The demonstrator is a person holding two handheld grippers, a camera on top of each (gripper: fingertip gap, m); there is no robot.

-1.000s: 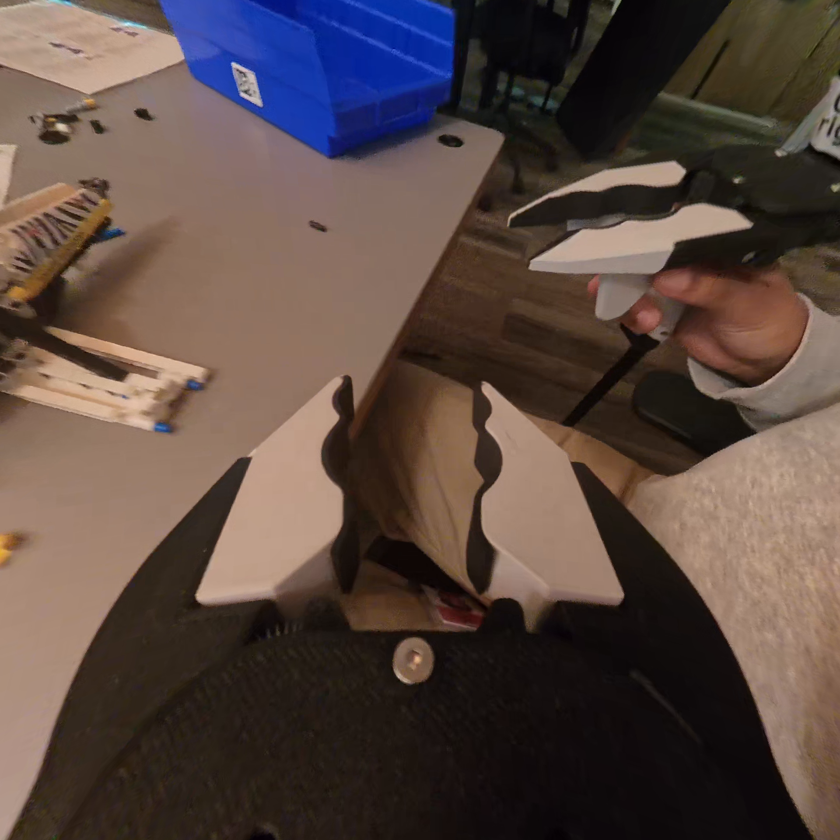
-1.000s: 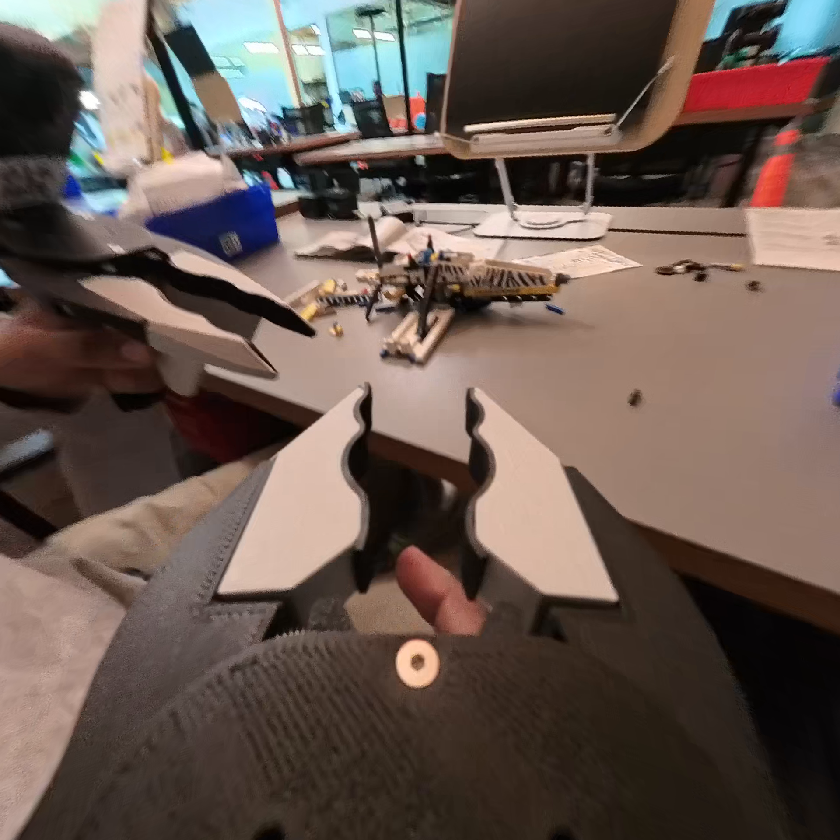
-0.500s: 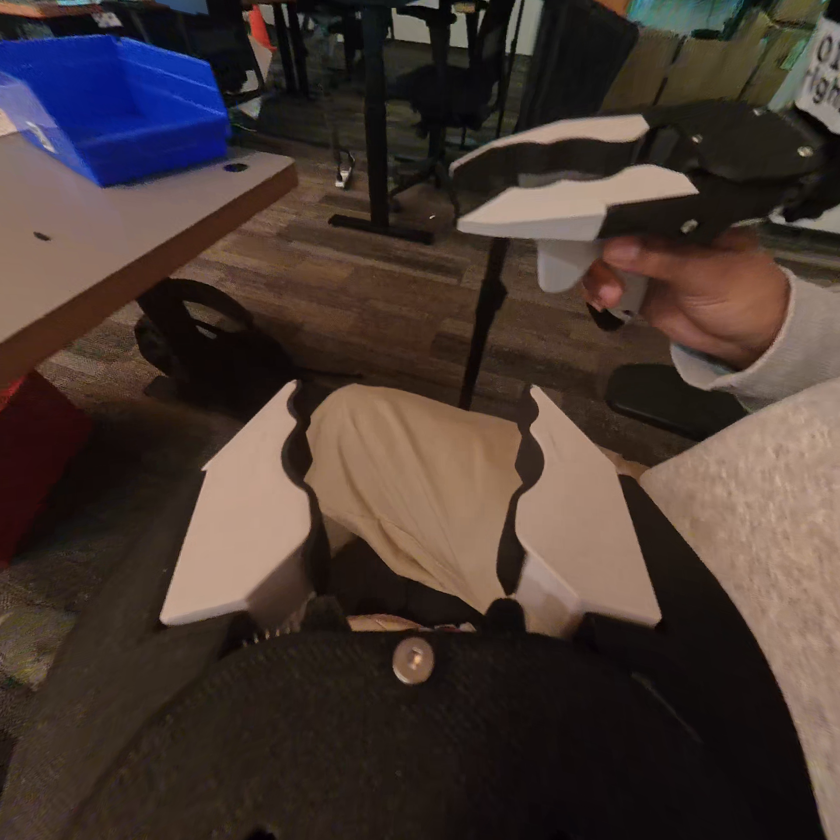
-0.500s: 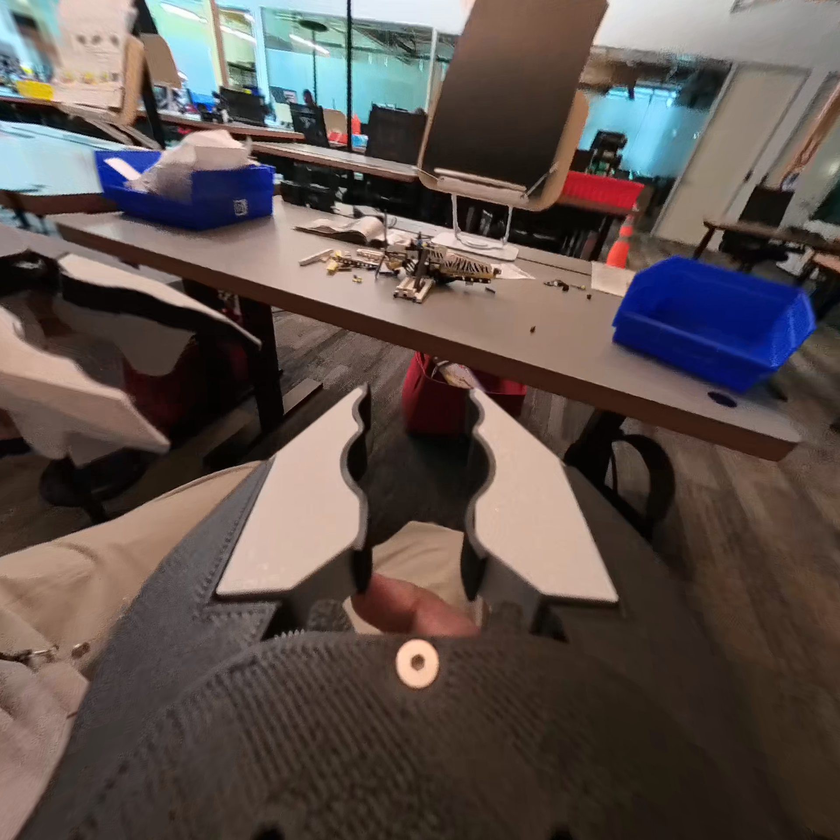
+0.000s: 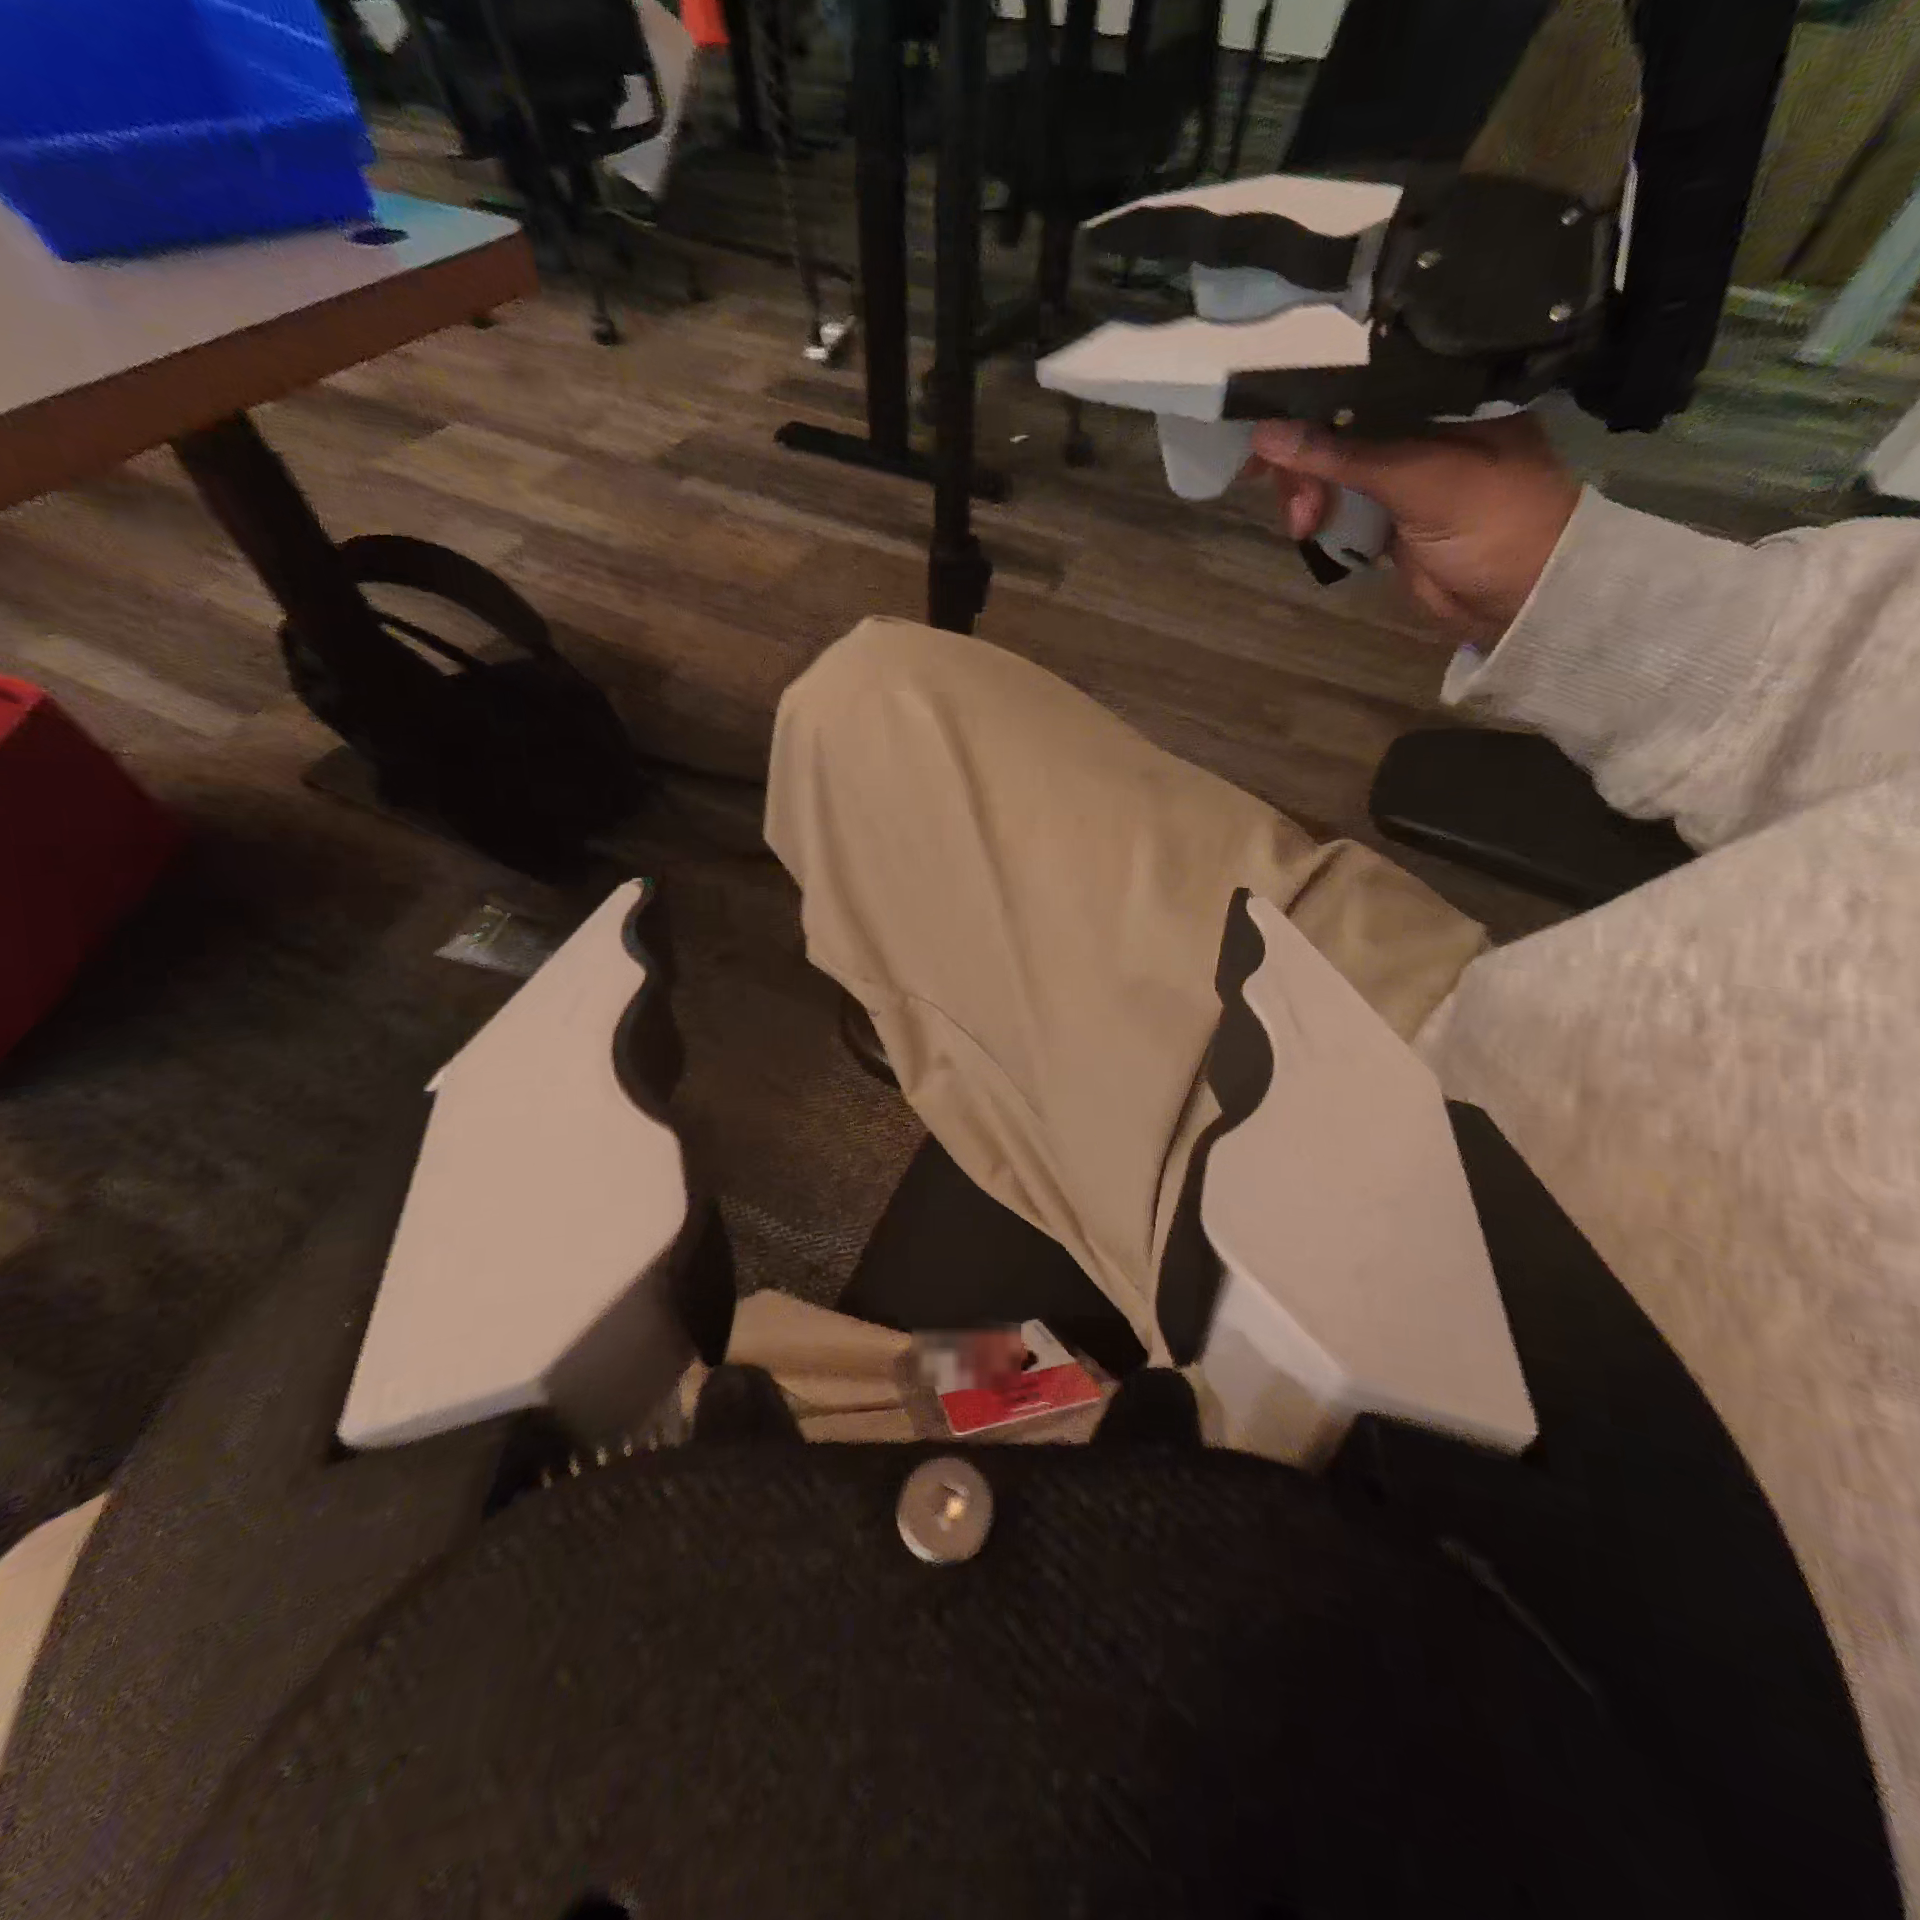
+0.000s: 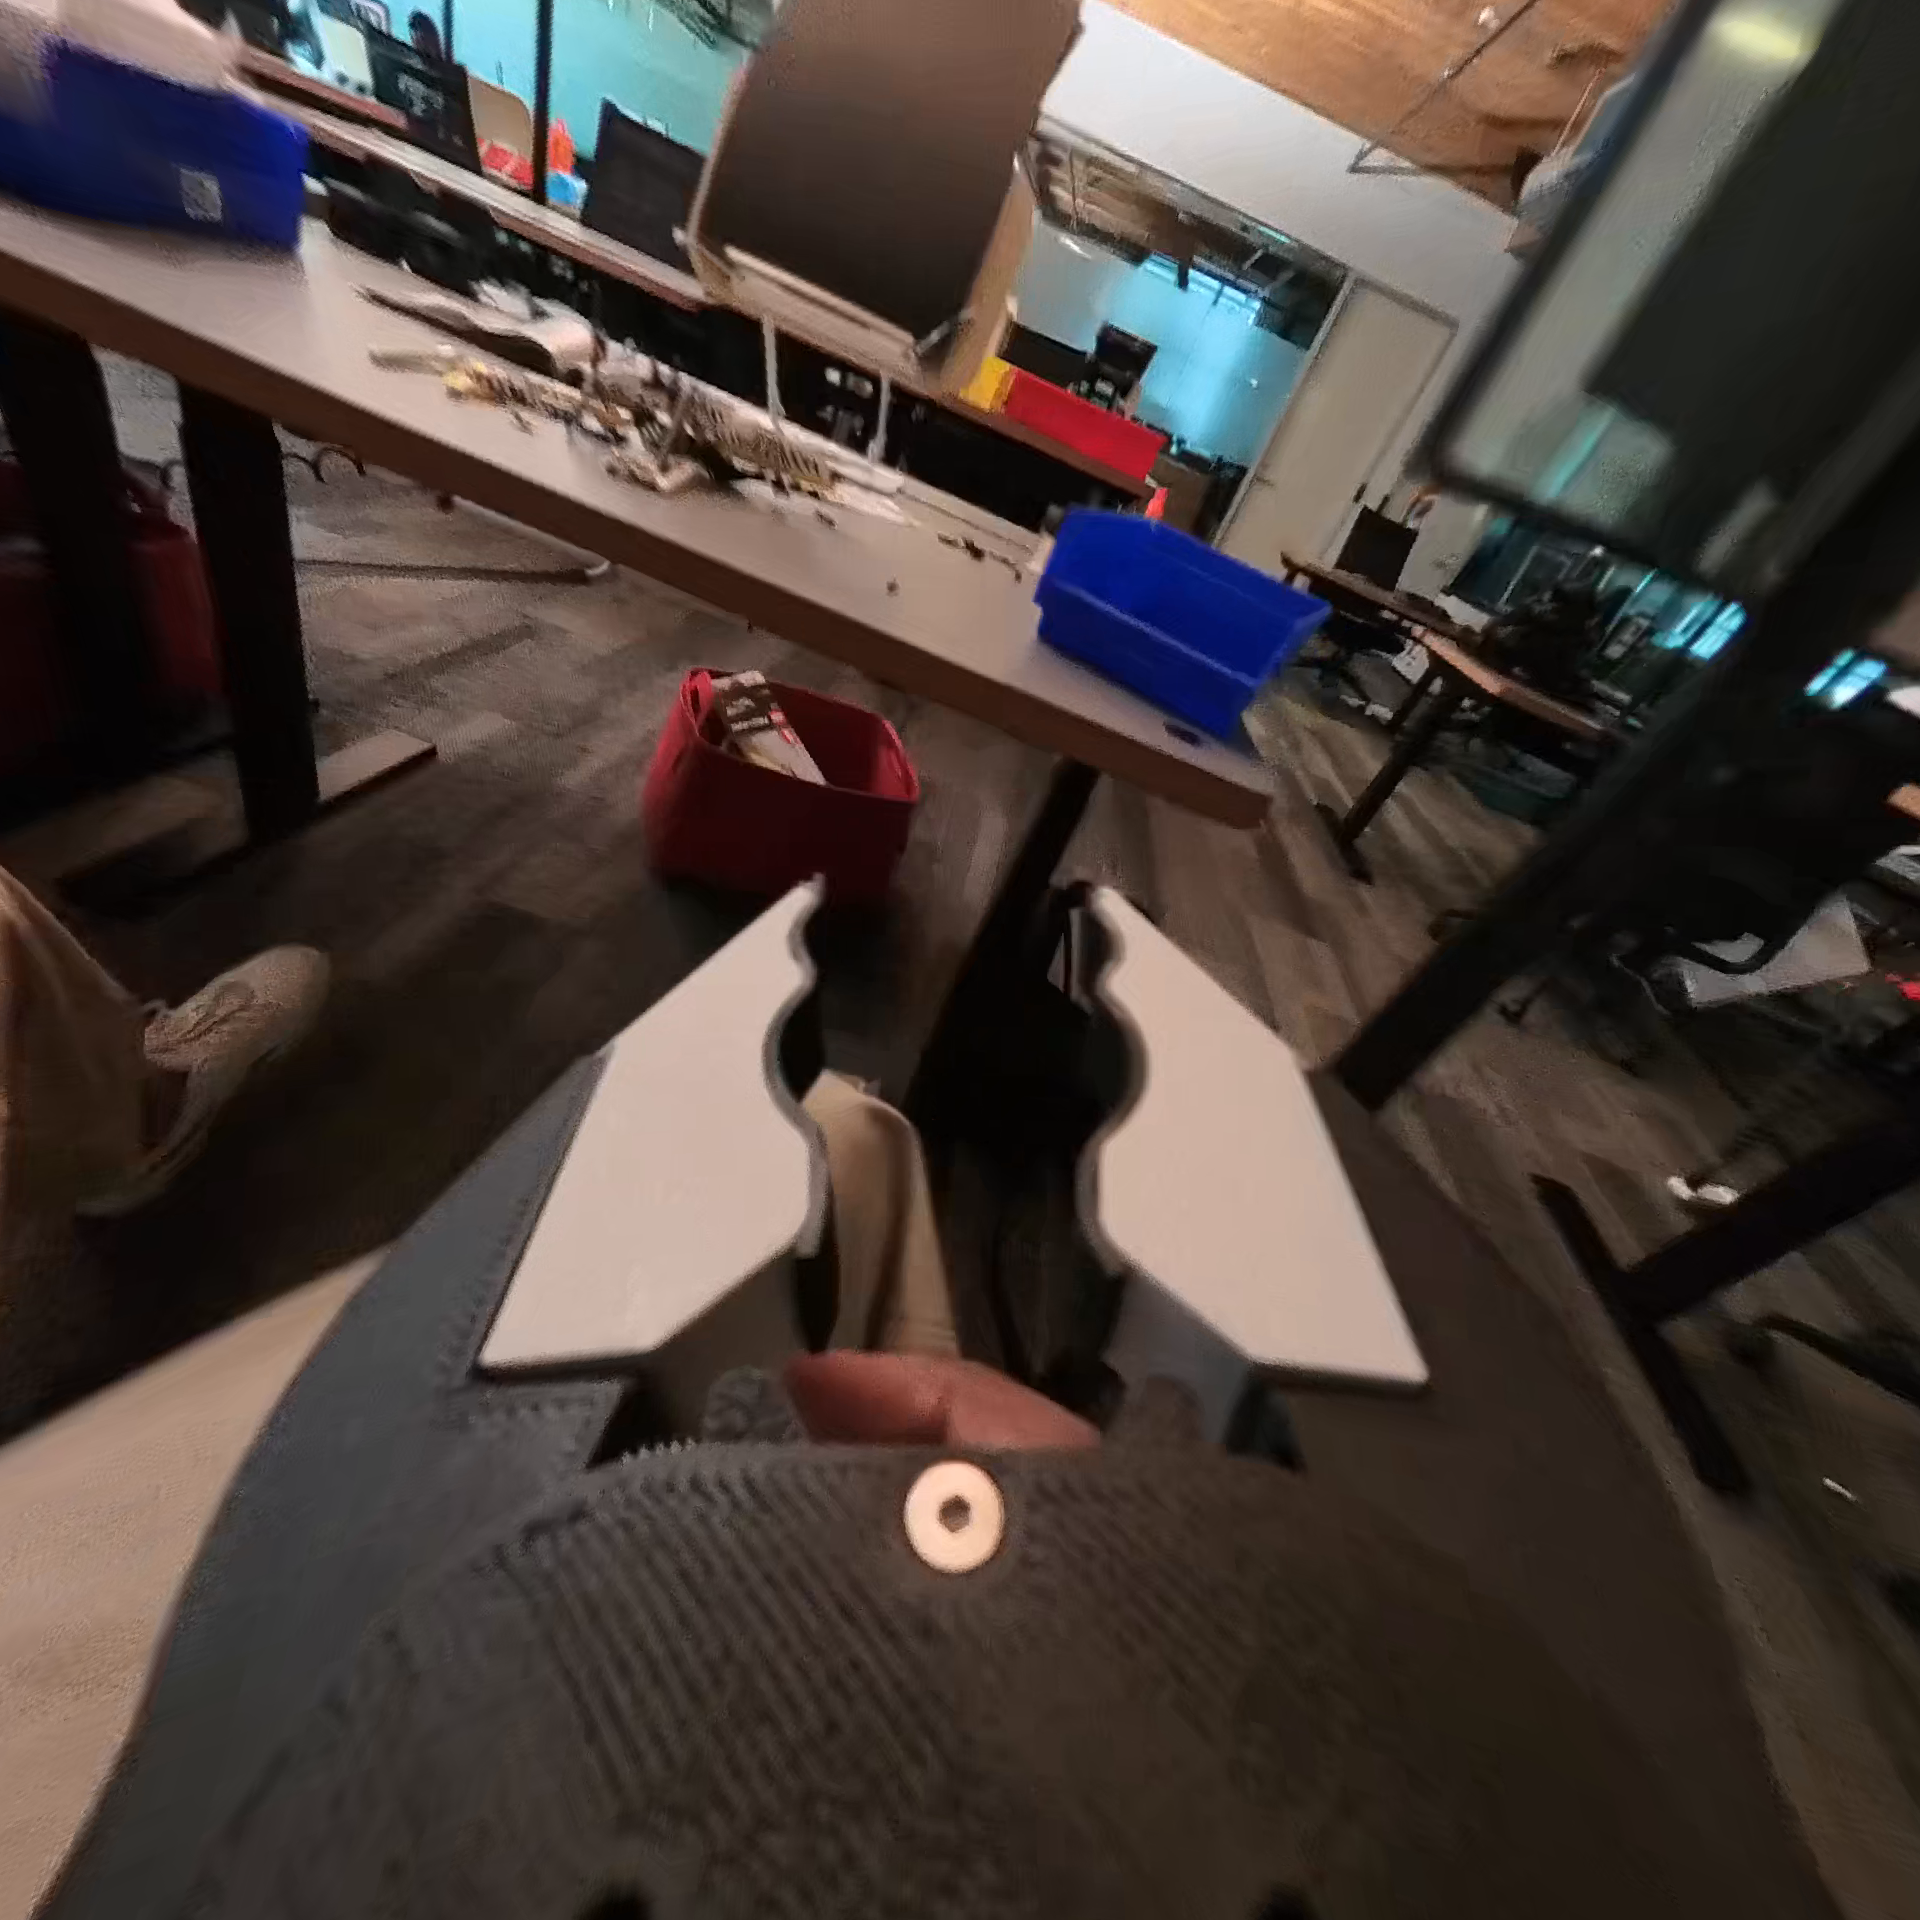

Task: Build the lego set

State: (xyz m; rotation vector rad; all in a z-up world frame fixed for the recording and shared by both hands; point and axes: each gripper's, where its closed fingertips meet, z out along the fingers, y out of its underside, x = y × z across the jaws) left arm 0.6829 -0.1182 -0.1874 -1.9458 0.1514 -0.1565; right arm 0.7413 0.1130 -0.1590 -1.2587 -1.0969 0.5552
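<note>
Left tool (image 5: 940, 914) is seen spread wide, nothing between its fingers, held low over a knee in tan trousers (image 5: 997, 831) and the carpeted floor (image 5: 260, 1143). Right tool (image 6: 951, 904) is likewise parted, though less widely, and empty; in the left wrist view it (image 5: 1081, 301) is held up off the counter in a hand (image 5: 1434, 520) with a pale knit sleeve.

The lego set (image 6: 686, 436) is noted on the grey counter (image 6: 790, 582), well apart from both tools (a part-built model with loose pieces scattered beside it, detail lost to blur). It appears untouched.

A blue bin (image 6: 1174, 613) stands near the counter's far end; another blue bin (image 6: 145, 166) at the opposite end. A red basket (image 6: 779, 800) sits on the floor beneath the counter. A shoe (image 6: 223, 1023) is seen at left.
</note>
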